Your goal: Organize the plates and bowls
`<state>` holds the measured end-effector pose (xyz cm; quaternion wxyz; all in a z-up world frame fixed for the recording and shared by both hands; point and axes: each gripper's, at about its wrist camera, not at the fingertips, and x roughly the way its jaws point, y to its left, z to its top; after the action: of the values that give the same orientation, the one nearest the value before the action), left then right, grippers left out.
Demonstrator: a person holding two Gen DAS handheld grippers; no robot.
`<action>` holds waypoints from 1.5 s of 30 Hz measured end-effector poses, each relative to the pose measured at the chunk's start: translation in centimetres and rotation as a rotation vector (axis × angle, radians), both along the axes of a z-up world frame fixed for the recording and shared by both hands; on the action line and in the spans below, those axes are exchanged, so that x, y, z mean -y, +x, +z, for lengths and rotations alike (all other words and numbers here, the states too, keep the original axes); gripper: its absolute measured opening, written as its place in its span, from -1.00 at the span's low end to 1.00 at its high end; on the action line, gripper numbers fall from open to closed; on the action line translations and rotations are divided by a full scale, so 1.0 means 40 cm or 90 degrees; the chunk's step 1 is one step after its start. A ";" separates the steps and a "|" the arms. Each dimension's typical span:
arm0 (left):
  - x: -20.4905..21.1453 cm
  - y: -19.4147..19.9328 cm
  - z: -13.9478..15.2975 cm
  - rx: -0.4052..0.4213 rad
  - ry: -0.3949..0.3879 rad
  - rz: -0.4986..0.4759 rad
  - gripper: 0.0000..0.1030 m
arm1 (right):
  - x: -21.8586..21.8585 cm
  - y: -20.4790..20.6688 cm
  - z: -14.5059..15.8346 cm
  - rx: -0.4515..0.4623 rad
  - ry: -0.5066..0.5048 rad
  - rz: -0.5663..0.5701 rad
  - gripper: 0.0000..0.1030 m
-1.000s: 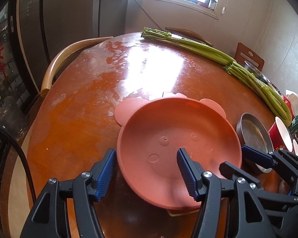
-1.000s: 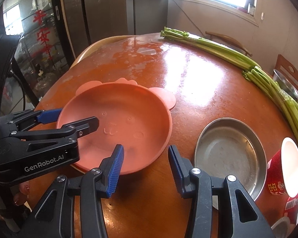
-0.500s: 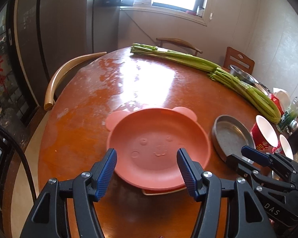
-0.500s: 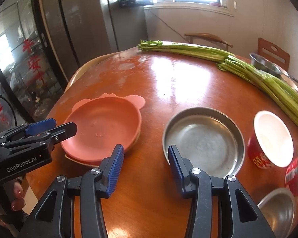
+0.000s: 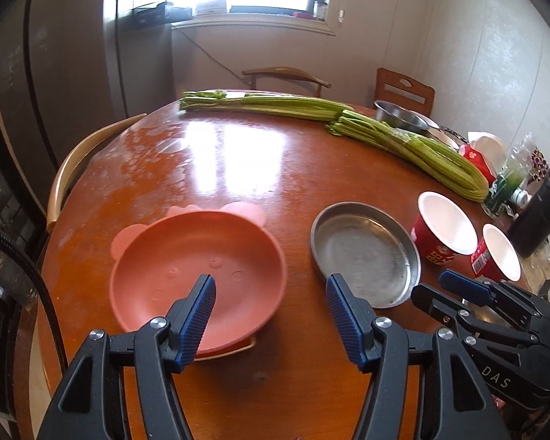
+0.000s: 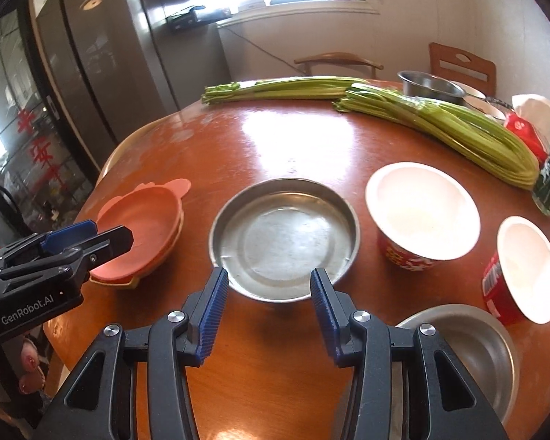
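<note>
Left claw (image 5: 270,304) & right claw (image 6: 269,293) hang spread, empty; pink plates (image 5: 201,256) stacked; next, prob. pinch steel plate (image 6: 284,234) rim.

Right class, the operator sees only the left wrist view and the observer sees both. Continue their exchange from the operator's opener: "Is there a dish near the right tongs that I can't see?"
Observer: Yes, a steel bowl sits on the table just right of the right tongs.
Operator: Are those tongs holding anything?
Observer: No, they are open and empty, aimed at the steel plate.
Operator: Anything near my own tongs?
Observer: Fingers with painted nails show below the left tongs.
</note>
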<state>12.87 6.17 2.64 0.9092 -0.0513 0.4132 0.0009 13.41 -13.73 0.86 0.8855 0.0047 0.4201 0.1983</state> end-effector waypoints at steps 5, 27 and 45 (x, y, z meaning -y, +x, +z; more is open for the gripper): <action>0.062 0.036 0.008 -0.011 0.004 -0.042 0.21 | 0.049 0.019 -0.005 -0.023 0.016 -0.021 -0.06; 0.159 0.249 -0.065 -0.100 0.035 -0.141 0.21 | 0.046 0.093 -0.041 -0.072 -0.011 -0.035 -0.04; 0.147 0.305 -0.125 -0.135 0.006 -0.151 0.21 | -0.008 0.155 -0.085 -0.126 -0.069 -0.046 -0.01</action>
<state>25.05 0.29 -2.35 0.8546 0.0022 0.5097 -0.0990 19.63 -13.41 -2.53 0.8451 -0.0085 0.5155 0.1415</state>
